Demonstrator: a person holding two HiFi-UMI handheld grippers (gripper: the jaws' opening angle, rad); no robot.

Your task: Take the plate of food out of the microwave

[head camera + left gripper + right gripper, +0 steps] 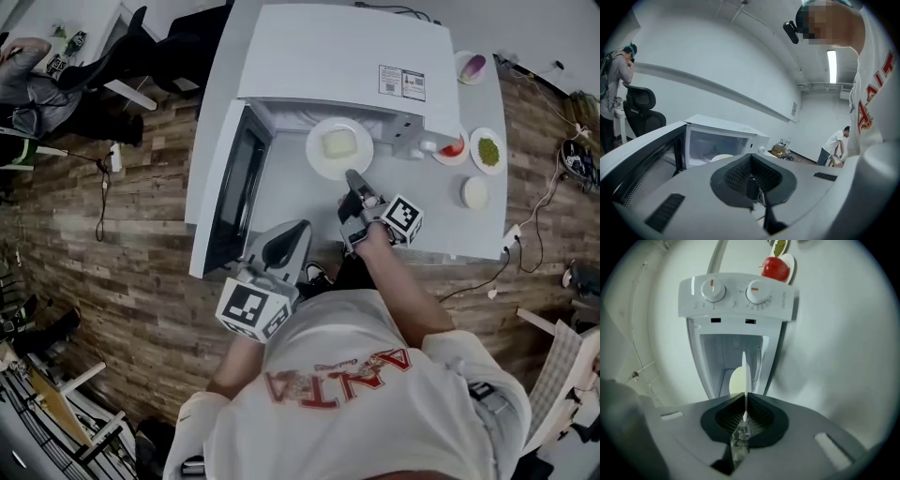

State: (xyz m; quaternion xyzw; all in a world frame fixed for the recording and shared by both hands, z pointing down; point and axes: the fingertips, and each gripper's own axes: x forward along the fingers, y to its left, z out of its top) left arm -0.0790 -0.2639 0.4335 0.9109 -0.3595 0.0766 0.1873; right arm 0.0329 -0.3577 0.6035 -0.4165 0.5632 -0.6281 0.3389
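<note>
The microwave (347,56) stands on the bench (441,234), door (234,187) swung open leftward. The plate (338,148) sits just before its mouth, in the right gripper (351,177); small dishes (487,150) lie on the bench to the microwave's right.

Wood-plank floor (122,234) surrounds a white table (469,239); a black office chair (640,110) stands near white walls (717,56), strip light (832,65) overhead.
</note>
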